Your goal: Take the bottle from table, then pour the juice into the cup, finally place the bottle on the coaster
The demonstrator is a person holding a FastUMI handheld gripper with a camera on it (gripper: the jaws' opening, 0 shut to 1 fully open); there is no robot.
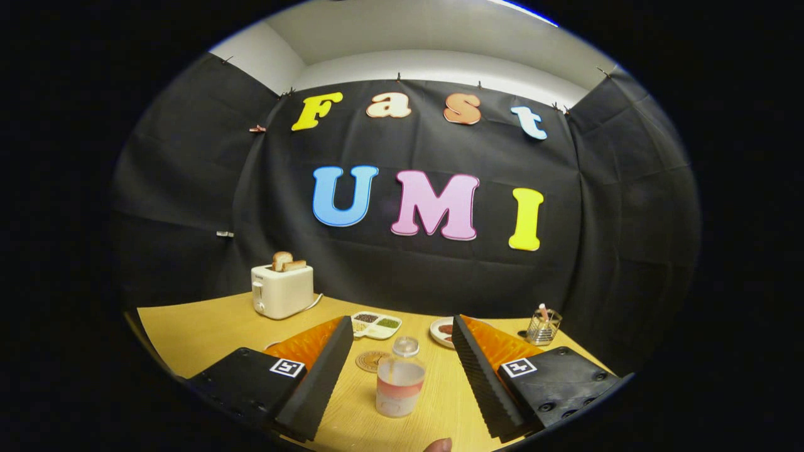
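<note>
Gripper view: gripper [402,367] fingers spread wide, touching nothing. Bottle [400,378] stands upright on table [195,329], between the fingers. Coaster [370,361] just beyond bottle, left. Toaster [282,290], snack tray [375,325], plate [440,331], wire holder [544,326] farther back.

Bottle [399,378] stands upright on table [201,333], between the gripper [399,333] fingers, which are spread wide and not touching it. Coaster [372,361] lies flat just behind and left of bottle. Divided snack tray [376,325] sits beyond the coaster. Toaster [282,290] stands far left at the back, two bread slices [287,260] in its slots. Plate [442,331] sits behind the right finger, partly hidden. Wire holder [543,326] stands right of the plate. A fingertip [438,445] shows nearest the camera.
</note>
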